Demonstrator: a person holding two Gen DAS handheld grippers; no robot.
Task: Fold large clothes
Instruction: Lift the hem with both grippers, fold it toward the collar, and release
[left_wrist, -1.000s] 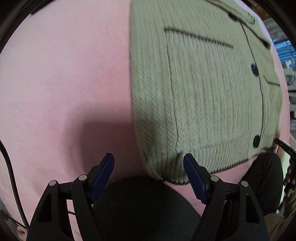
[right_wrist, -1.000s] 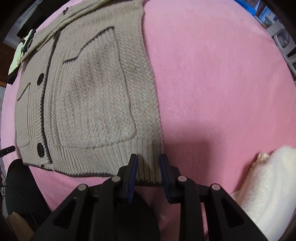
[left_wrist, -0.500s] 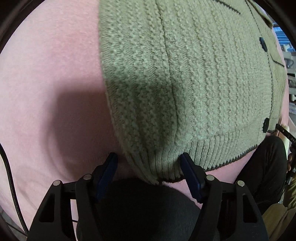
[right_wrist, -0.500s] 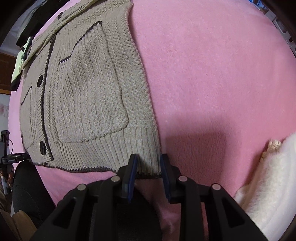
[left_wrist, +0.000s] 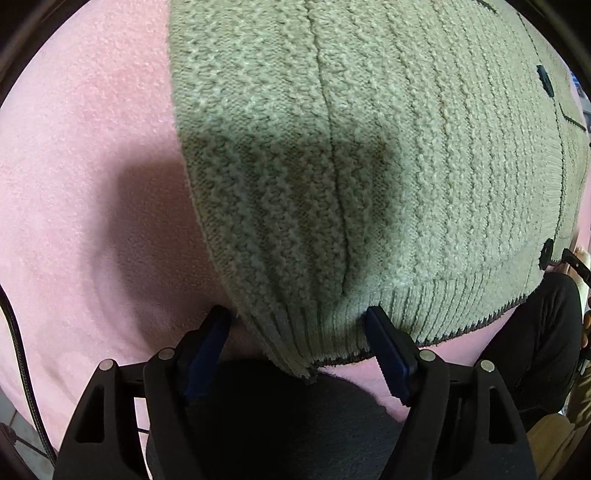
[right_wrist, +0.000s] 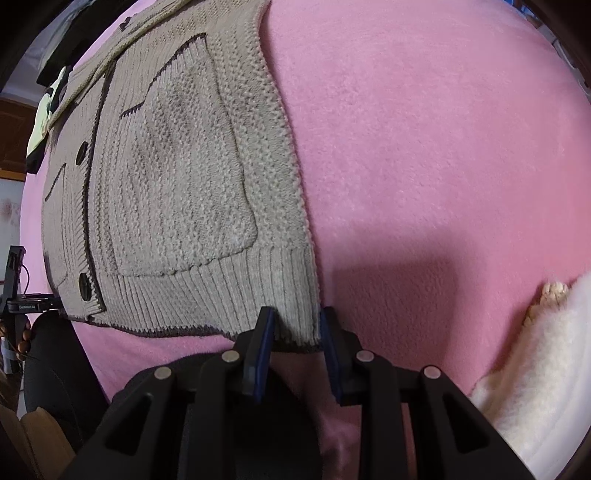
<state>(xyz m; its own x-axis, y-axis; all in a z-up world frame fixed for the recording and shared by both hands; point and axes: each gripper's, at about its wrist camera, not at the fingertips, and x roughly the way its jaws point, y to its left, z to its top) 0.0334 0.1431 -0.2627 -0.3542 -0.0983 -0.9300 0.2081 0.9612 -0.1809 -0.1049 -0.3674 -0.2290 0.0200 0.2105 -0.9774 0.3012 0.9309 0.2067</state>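
Observation:
A beige knit cardigan (left_wrist: 369, 147) with dark trim and dark buttons lies flat, front up, on a pink blanket (left_wrist: 92, 147). My left gripper (left_wrist: 295, 317) points down over the hem's left corner. Its jaws are opening, and the corner sits loosely between the blue pads. In the right wrist view the cardigan (right_wrist: 177, 184) shows its patch pocket and ribbed hem. My right gripper (right_wrist: 295, 321) is shut narrowly on the hem's right corner, a pad against each side of the ribbing.
The pink blanket (right_wrist: 424, 147) spreads wide to the cardigan's right. A white fluffy item (right_wrist: 546, 350) lies at the lower right. The person's black trousers (left_wrist: 535, 332) are at the near edge. Dark clothes (right_wrist: 62, 55) are piled at the far left.
My left gripper has sunk and tilted towards the hem's left corner, which now lies between its pads. My right gripper has stayed on the right corner, a little lower.

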